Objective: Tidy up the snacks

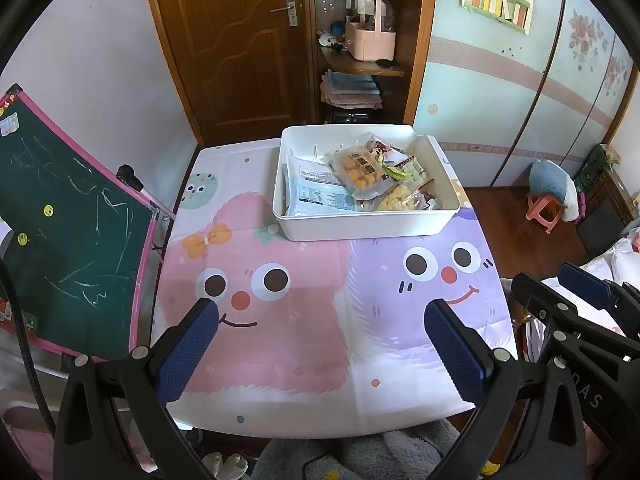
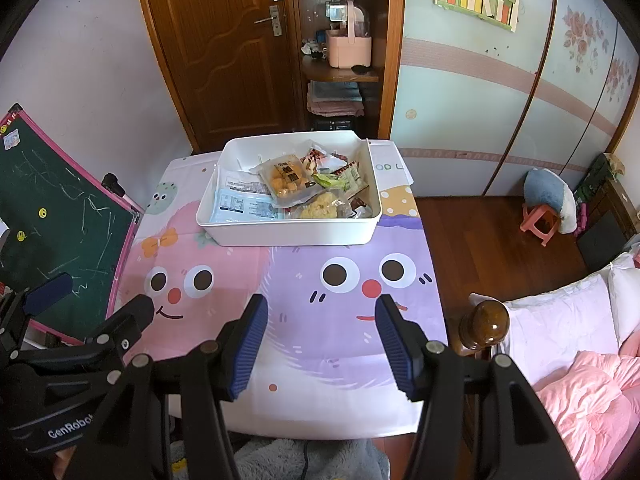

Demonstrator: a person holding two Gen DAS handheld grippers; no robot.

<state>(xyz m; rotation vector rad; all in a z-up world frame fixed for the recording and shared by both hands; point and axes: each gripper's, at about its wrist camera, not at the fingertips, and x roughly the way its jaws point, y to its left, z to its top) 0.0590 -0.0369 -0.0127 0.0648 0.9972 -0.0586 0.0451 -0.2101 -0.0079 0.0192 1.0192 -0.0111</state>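
Left wrist view: left gripper spread wide, empty, hovering over near edge of surface with cartoon-face cloth. White bin at far end of surface, well apart from both grippers. Snacks piled inside bin: orange-ball packet on top, pale blue packet flat at left, yellow puffs toward near right corner. Right gripper likewise parted, nothing between pads, above purple face. Chalkboard leaning beside surface on left. Bed with pink quilt on right.
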